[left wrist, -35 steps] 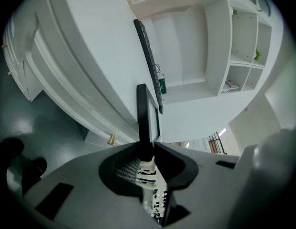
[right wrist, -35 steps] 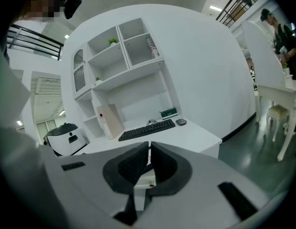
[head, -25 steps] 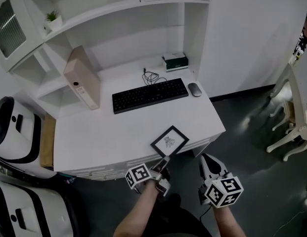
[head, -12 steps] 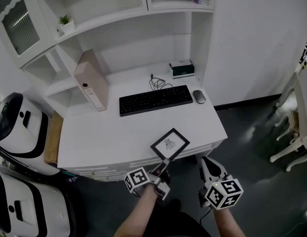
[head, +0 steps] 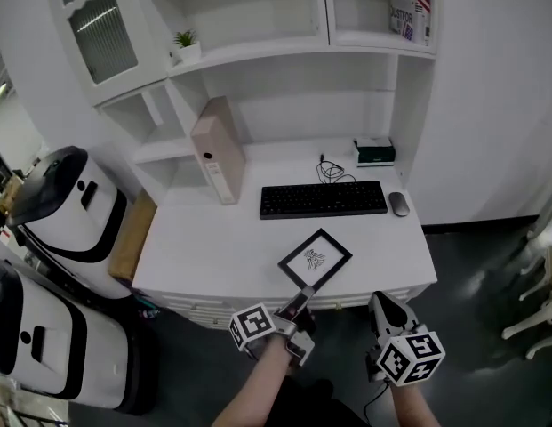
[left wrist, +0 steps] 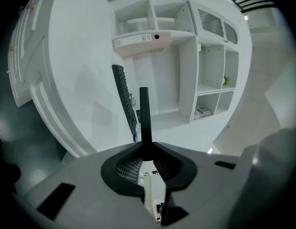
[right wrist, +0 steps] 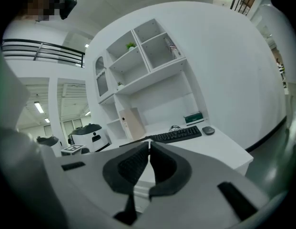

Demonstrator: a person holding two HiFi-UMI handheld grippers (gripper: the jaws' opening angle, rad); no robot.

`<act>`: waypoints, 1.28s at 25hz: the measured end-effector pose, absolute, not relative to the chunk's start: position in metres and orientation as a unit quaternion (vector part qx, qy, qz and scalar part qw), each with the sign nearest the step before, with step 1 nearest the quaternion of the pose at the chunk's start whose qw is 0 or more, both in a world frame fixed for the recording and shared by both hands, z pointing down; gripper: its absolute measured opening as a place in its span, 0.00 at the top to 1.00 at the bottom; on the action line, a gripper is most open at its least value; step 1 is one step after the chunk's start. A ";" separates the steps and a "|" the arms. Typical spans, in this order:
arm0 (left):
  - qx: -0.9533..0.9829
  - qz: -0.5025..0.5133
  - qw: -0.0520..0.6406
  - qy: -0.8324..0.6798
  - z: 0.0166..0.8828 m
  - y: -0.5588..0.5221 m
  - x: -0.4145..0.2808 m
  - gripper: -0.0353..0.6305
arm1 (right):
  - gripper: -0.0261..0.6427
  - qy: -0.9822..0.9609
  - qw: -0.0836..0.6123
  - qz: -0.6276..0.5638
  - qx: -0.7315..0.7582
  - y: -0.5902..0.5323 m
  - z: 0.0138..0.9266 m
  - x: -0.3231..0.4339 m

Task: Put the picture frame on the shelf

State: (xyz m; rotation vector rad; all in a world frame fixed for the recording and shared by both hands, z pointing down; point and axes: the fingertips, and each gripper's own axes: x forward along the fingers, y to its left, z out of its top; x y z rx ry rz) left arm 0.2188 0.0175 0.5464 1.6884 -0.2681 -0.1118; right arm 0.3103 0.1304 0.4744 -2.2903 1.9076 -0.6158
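The picture frame (head: 316,259), black-edged with a white mat and a small drawing, hangs tilted over the desk's front edge. My left gripper (head: 299,301) is shut on its near corner. In the left gripper view the frame (left wrist: 144,112) shows edge-on as a dark bar rising from between the jaws of my left gripper (left wrist: 147,149). My right gripper (head: 380,303) hovers to the right, below the desk edge, shut and empty; in its own view the right gripper (right wrist: 149,148) has its pads touching. The white shelf unit (head: 258,56) stands behind the desk.
On the desk (head: 213,247) lie a black keyboard (head: 324,199), a mouse (head: 398,204), a green box (head: 374,152) and an upright beige binder (head: 218,149). A small plant (head: 185,40) and books (head: 411,3) sit on shelves. White robot bodies (head: 71,212) stand at the left.
The left gripper has lifted the frame higher over the desk's front. The head view has swung up and left, so more of the shelves shows. The right gripper rose slightly.
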 end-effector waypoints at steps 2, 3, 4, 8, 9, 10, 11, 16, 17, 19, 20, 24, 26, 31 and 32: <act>0.748 -0.065 0.647 -0.133 0.534 0.005 0.207 0.85 | 0.96 0.642 0.046 -0.199 -0.739 0.118 0.470 0.299; 0.749 -0.073 0.643 -0.141 0.528 -0.001 0.200 0.85 | 0.96 0.650 0.045 -0.198 -0.733 0.111 0.468 0.293; 0.750 -0.082 0.639 -0.149 0.523 -0.008 0.192 0.85 | 0.96 0.658 0.045 -0.196 -0.726 0.104 0.466 0.287; 0.752 -0.116 0.624 -0.178 0.502 -0.030 0.164 0.85 | 0.96 0.690 0.044 -0.187 -0.698 0.077 0.456 0.264; 0.752 -0.124 0.621 -0.183 0.498 -0.035 0.156 0.85 | 0.96 0.697 0.045 -0.185 -0.691 0.071 0.454 0.258; 0.752 -0.132 0.618 -0.188 0.493 -0.040 0.149 0.85 | 0.96 0.704 0.044 -0.183 -0.685 0.065 0.451 0.253; 0.752 -0.140 0.615 -0.193 0.488 -0.045 0.142 0.85 | 0.96 0.711 0.044 -0.181 -0.678 0.059 0.449 0.247; 0.748 -0.176 0.604 -0.211 0.466 -0.069 0.107 0.85 | 0.96 0.738 0.036 -0.175 -0.650 0.029 0.440 0.219; 0.747 -0.183 0.602 -0.214 0.463 -0.074 0.101 0.85 | 0.96 0.743 0.034 -0.173 -0.646 0.023 0.439 0.214; 0.745 -0.195 0.598 -0.221 0.457 -0.085 0.088 0.85 | 0.96 0.751 0.028 -0.169 -0.637 0.010 0.436 0.203; 0.743 -0.201 0.597 -0.223 0.455 -0.091 0.082 0.85 | 0.96 0.755 0.026 -0.168 -0.634 0.004 0.436 0.197; 0.735 -0.222 0.597 -0.232 0.452 -0.117 0.059 0.85 | 0.96 0.768 0.019 -0.165 -0.619 -0.025 0.434 0.174; 0.728 -0.234 0.599 -0.236 0.453 -0.131 0.048 0.85 | 0.96 0.773 0.015 -0.162 -0.613 -0.041 0.433 0.164; 0.717 -0.256 0.602 -0.242 0.450 -0.168 0.020 0.85 | 0.96 0.785 0.008 -0.157 -0.600 -0.084 0.430 0.140; 0.715 -0.258 0.602 -0.243 0.450 -0.176 0.014 0.85 | 0.96 0.787 0.007 -0.156 -0.597 -0.092 0.429 0.134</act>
